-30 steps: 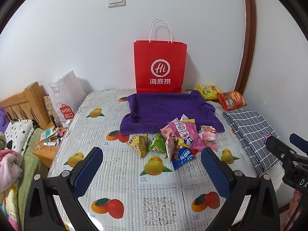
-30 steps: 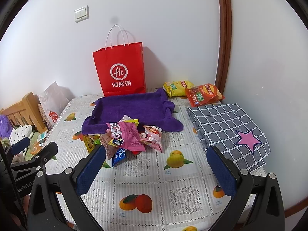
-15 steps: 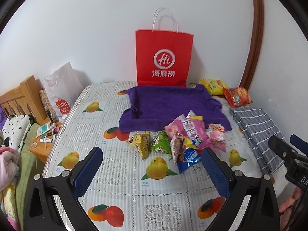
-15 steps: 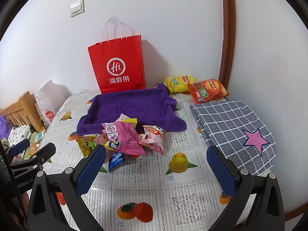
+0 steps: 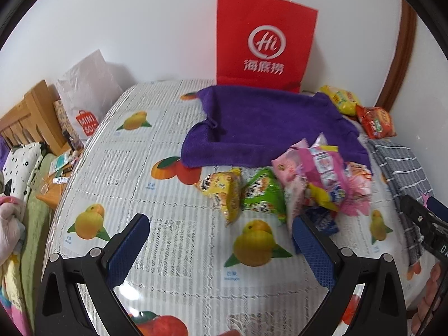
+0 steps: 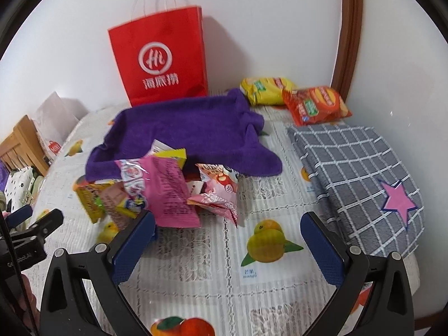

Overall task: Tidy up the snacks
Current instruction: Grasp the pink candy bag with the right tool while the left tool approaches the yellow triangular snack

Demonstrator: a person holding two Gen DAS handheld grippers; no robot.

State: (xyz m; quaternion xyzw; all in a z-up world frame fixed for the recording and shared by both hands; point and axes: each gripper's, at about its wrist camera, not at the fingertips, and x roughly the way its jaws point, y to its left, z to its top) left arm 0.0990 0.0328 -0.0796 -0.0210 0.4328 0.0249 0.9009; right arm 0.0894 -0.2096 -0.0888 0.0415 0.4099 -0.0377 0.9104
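My left tongs (image 5: 218, 240) hang wide and empty over the table (image 5: 173, 274), just short of the yellow packet (image 5: 221, 193) and green packet (image 5: 261, 196). The snack pile (image 6: 165, 190) lies at the purple towel's (image 6: 190, 128) front edge. My right tongs (image 6: 226, 240) gape empty beside the pink bag (image 6: 168, 193). I judge I'm approaching; next I close on one packet.

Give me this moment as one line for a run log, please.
left gripper: open, empty | right gripper: open, empty | snack pile: untouched, at purple towel front edge | step: approaching
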